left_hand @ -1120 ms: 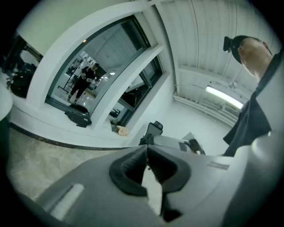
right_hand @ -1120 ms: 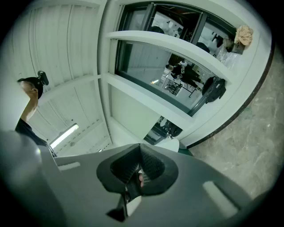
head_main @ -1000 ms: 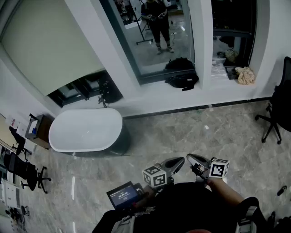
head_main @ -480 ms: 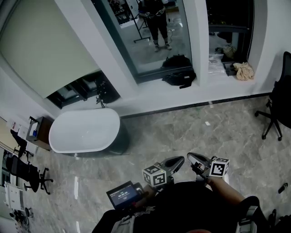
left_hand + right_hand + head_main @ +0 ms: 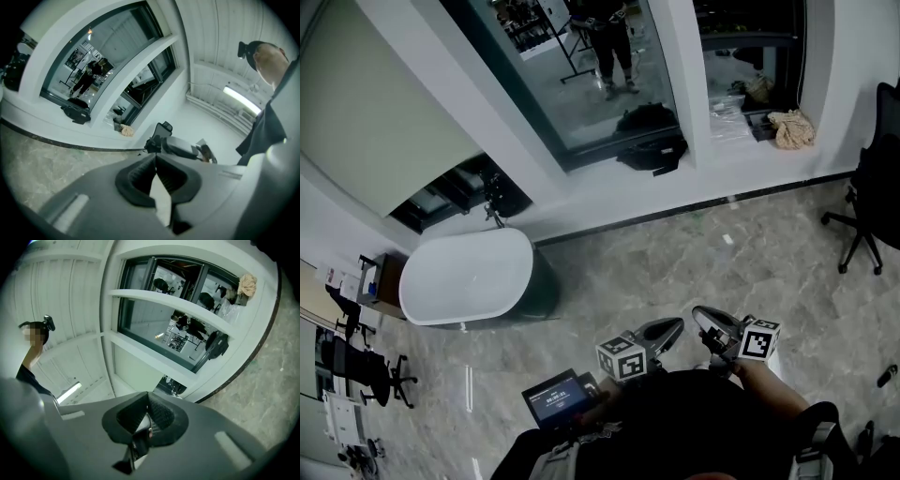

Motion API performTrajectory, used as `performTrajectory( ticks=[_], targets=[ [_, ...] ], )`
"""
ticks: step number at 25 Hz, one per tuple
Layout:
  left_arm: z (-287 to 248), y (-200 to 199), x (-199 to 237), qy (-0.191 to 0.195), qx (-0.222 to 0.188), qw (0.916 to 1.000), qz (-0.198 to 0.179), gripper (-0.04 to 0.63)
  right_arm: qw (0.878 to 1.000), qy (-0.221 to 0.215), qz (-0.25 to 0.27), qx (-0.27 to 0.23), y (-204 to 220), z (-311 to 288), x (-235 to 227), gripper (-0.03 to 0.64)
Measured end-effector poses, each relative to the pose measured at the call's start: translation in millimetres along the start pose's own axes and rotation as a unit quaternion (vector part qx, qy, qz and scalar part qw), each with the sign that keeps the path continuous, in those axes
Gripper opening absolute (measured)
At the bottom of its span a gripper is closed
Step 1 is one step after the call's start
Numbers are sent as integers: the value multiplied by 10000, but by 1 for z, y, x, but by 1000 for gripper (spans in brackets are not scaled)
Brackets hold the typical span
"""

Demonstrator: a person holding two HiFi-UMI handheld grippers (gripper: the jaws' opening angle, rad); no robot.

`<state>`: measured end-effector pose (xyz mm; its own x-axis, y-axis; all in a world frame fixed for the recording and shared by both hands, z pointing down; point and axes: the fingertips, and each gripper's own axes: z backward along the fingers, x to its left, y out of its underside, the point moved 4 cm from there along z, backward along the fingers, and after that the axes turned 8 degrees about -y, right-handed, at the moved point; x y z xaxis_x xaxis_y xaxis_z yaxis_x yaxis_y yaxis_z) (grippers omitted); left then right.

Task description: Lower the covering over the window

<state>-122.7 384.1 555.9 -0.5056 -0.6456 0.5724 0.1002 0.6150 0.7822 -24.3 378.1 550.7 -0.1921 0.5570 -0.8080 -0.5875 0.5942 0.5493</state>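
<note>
Grey marbled floor [image 5: 675, 253] is filling most of the head view, running up to a white wall with three window openings. At the far left, the covering [image 5: 375, 103], a pale beige blind, is hanging over most of the left window [image 5: 464, 192], leaving only a dark strip of glass showing beneath its lower edge. A white bathtub [image 5: 464, 277] is standing on the floor just below that strip.

On the sill of the middle window [image 5: 572, 84] a black bag [image 5: 652, 150] is lying, and a crumpled beige cloth [image 5: 790, 128] is resting on the sill of the right opening. A standing figure [image 5: 605, 33] is showing in the middle pane; whether it is a reflection or someone beyond the glass is hard to tell. A black office chair [image 5: 867, 197] is sitting at the right edge.

Both tongs are being held close to the person's body at the bottom of the frame, well apart from the blind and the wall. The left gripper [image 5: 675, 326] is pointing toward the windows with its jaws pressed together on nothing. The right gripper [image 5: 699, 314], just beside it, is likewise closed and empty. A small lit screen [image 5: 558, 398] is sitting by the person's left hand.
</note>
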Motion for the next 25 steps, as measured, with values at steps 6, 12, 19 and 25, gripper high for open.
performTrajectory(
  ticks=[6,12,19,25],
  targets=[
    [-29,-22,24,53,-20,9999,134,3,9996,175,153,-167,-29,-2,-24,8],
    [-79,-64,92,210,-35,9991,368,3,9976,535,270,-345,-77,-34,-77,8],
    [-137,-175,181,528,-18,9978,398,3,9937,760,486,-670,-172,-121,-139,8],
    [-181,-244,261,276,-45,9988,401,3,9918,791,664,-748,-230,-178,-186,15]
  ],
)
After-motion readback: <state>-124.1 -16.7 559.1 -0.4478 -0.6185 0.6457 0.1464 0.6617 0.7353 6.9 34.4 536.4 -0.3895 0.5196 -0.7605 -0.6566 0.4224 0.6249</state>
